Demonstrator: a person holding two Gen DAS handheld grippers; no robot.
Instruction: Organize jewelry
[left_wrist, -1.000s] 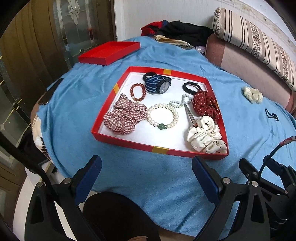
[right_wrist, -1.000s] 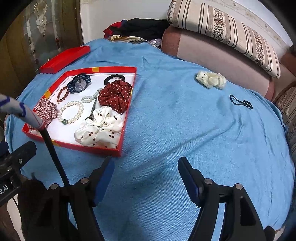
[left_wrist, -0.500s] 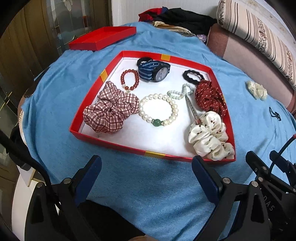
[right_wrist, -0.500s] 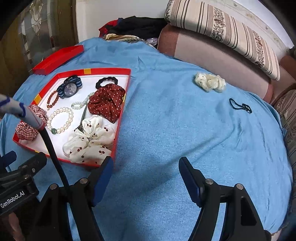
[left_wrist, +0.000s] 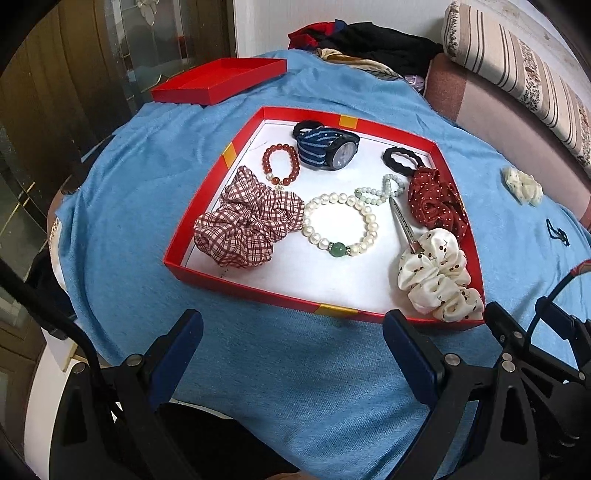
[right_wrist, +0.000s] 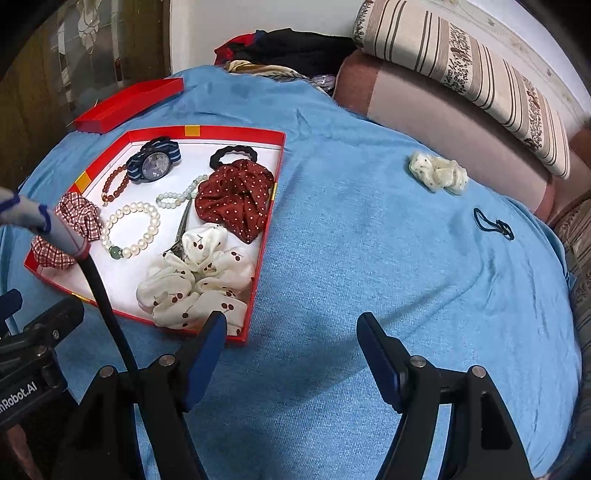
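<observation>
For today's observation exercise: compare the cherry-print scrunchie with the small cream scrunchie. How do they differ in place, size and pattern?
The cherry-print scrunchie lies inside the red tray, at its near corner; the small cream scrunchie lies loose on the blue cloth, far from the tray. The cherry-print one looks bigger and fuller, though it is also nearer the camera. Its print is dark red cherries; the small one carries tiny dark dots. Both are cream, ruffled fabric, and neither is held.

Home: striped sofa cushion (right_wrist: 480, 70), clothes heap (right_wrist: 295, 44)
</observation>
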